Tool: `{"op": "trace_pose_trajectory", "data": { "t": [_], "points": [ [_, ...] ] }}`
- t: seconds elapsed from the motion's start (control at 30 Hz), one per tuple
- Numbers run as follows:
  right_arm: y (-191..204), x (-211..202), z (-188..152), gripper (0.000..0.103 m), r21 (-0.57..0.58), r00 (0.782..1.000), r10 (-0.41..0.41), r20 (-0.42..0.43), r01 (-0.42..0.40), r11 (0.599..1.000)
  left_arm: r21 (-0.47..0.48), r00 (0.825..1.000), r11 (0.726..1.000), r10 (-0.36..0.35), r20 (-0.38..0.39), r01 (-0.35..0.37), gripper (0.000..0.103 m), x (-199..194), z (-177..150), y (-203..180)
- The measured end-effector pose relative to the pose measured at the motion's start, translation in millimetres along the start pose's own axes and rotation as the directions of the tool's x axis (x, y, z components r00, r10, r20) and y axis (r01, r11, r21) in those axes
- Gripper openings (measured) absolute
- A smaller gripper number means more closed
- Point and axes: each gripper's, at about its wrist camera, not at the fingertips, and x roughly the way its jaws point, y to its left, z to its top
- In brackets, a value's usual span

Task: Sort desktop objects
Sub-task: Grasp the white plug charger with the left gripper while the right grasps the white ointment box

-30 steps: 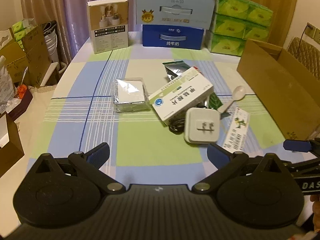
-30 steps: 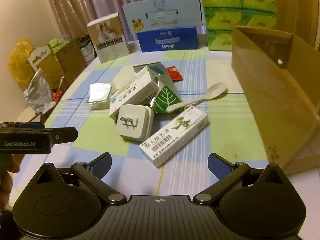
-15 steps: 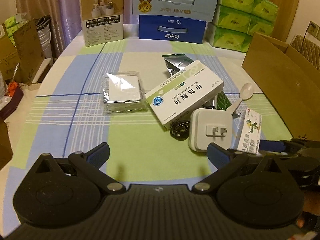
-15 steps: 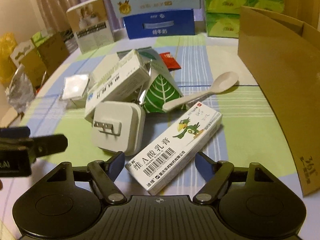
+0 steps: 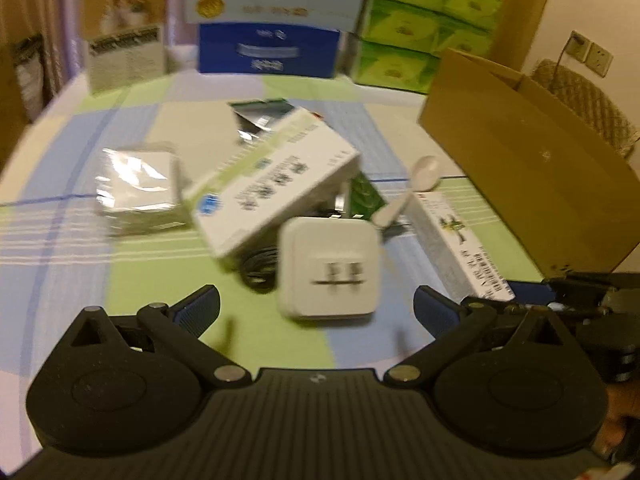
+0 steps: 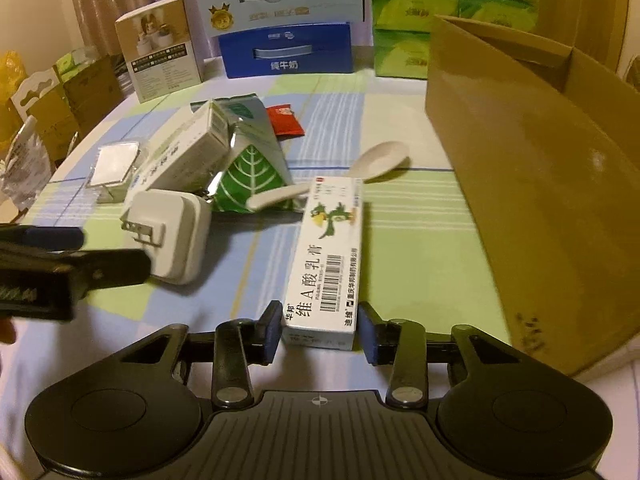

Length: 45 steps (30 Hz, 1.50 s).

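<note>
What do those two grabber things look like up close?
Both are matte black plastic. The left gripper and the right gripper each have a ribbed centre plate with a small crosshair mark, two rounded teardrop housings, and hinged link arms with silver pivot pins. The finger pads are dark blue. From the right camera, the left gripper's side shows blurred white lettering.

The right gripper (image 6: 319,330) has its fingers drawn close together — the left gripper (image 5: 316,310) spread wide.
</note>
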Motion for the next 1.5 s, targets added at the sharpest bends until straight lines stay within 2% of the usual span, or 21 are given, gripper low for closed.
{"op": "trace_pose_trajectory", "data": {
  "t": [0.17, 0.23, 0.33, 0.4, 0.5, 0.57, 0.6, 0.8, 1.0, 1.07, 1.13, 1.17, 1.3, 1.5],
  "points": [
    [-5, -6, -8, 0.036, -0.026, 1.000, -0.020, 0.005, 0.020, 0.999, 0.024, 0.999, 0.999, 0.043, 0.004, -0.043, 0.091, 17, 2, -14],
    [-6, -6, -8, 0.036, -0.028, 1.000, -0.018, 0.003, 0.018, 0.999, 0.030, 0.998, 0.998, 0.056, -0.001, -0.056, 0.075, 22, 4, -17],
    [-5, -2, -5, 0.039, -0.036, 1.000, -0.018, 0.002, 0.018, 0.999, 0.024, 0.997, 0.997, 0.076, 0.005, -0.076, 0.060, 25, 7, -18],
    [-4, 2, -3, 0.043, -0.041, 1.000, -0.025, 0.001, 0.025, 0.999, 0.030, 0.996, 0.996, 0.086, 0.007, -0.086, 0.060, 25, 7, -20],
    [-7, 7, -1, 0.043, -0.035, 1.000, -0.025, -0.006, 0.025, 0.999, 0.051, 0.996, 0.994, 0.094, -0.013, -0.093, 0.060, 22, 6, -22],
    [-7, 4, -2, 0.036, -0.039, 1.000, -0.026, -0.008, 0.026, 0.999, 0.064, 0.995, 0.993, 0.097, -0.024, -0.096, 0.060, 14, 1, -26],
    [-7, 1, -3, 0.036, -0.041, 1.000, -0.026, -0.010, 0.025, 0.999, 0.059, 0.995, 0.994, 0.098, -0.033, -0.096, 0.060, 8, -2, -28],
    [-6, -36, -27, 0.035, -0.001, 0.998, -0.031, -0.060, 0.031, 1.000, 0.044, 0.993, 0.997, 0.067, -0.099, -0.063, 0.060, -23, -29, -41],
    [-6, -79, -62, 0.036, 0.011, 0.996, -0.002, -0.090, 0.003, 1.000, 0.096, 0.992, 0.994, 0.063, -0.112, -0.053, 0.060, -43, -57, -58],
    [-4, -86, -67, 0.038, 0.001, 0.997, 0.004, -0.072, -0.004, 1.000, 0.120, 0.991, 0.991, 0.076, -0.108, -0.063, 0.060, -44, -65, -63],
    [0, -88, -69, 0.047, -0.031, 0.998, -0.018, -0.056, 0.016, 0.999, 0.142, 0.991, 0.987, 0.095, -0.097, -0.080, 0.060, -44, -69, -66],
    [1, -88, -69, 0.047, -0.039, 0.999, -0.024, -0.049, 0.022, 0.999, 0.145, 0.991, 0.986, 0.096, -0.093, -0.082, 0.060, -44, -70, -67],
    [-1, -86, -69, 0.049, -0.036, 1.000, -0.009, -0.030, 0.008, 0.999, 0.163, 0.991, 0.981, 0.117, -0.069, -0.104, 0.063, -42, -69, -69],
    [-1, -75, -66, 0.049, -0.051, 1.000, 0.003, -0.016, -0.004, 0.999, 0.172, 0.990, 0.980, 0.112, -0.082, -0.097, 0.063, -32, -70, -69]
  ]
}}
